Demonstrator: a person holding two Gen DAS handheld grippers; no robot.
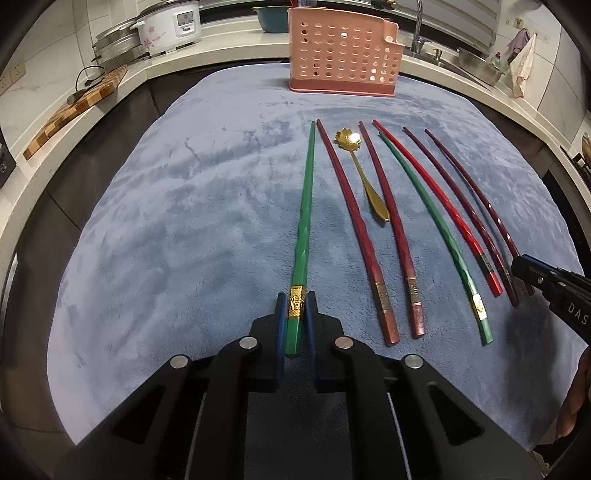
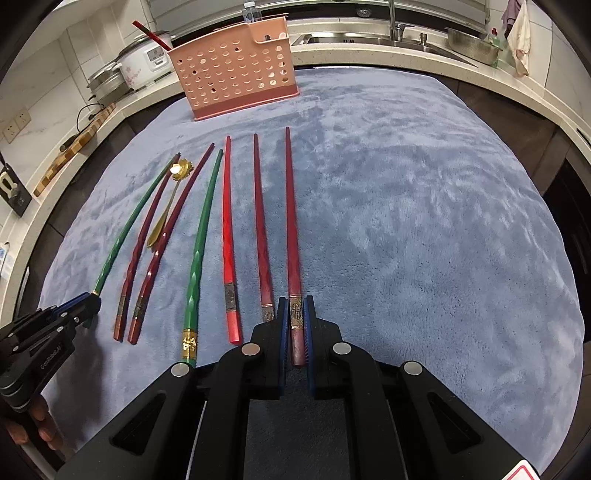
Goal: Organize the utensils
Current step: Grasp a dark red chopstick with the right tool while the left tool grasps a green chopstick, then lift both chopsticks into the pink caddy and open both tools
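Note:
Several red, maroon and green chopsticks and a gold flower spoon [image 1: 364, 173] lie in a row on a blue-grey cloth [image 1: 184, 221]. My left gripper [image 1: 295, 306] is shut on the leftmost green chopstick [image 1: 304, 221] at its gold-banded end; it also shows in the right wrist view [image 2: 86, 308]. My right gripper [image 2: 295, 310] is shut on the rightmost dark red chopstick [image 2: 291, 221]; it also shows in the left wrist view [image 1: 522, 267]. A pink perforated utensil holder [image 1: 343, 55] stands at the cloth's far edge, with a red chopstick [image 2: 151, 35] sticking out of it.
A kitchen counter curves around the cloth, with a rice cooker [image 1: 170, 26], a steel steamer pot [image 1: 114, 46] and a wooden cutting board [image 1: 74, 110] on the left. A sink with tap [image 1: 419, 26], a steel bowl [image 1: 480, 66] and a hanging towel [image 1: 522, 70] are at the right.

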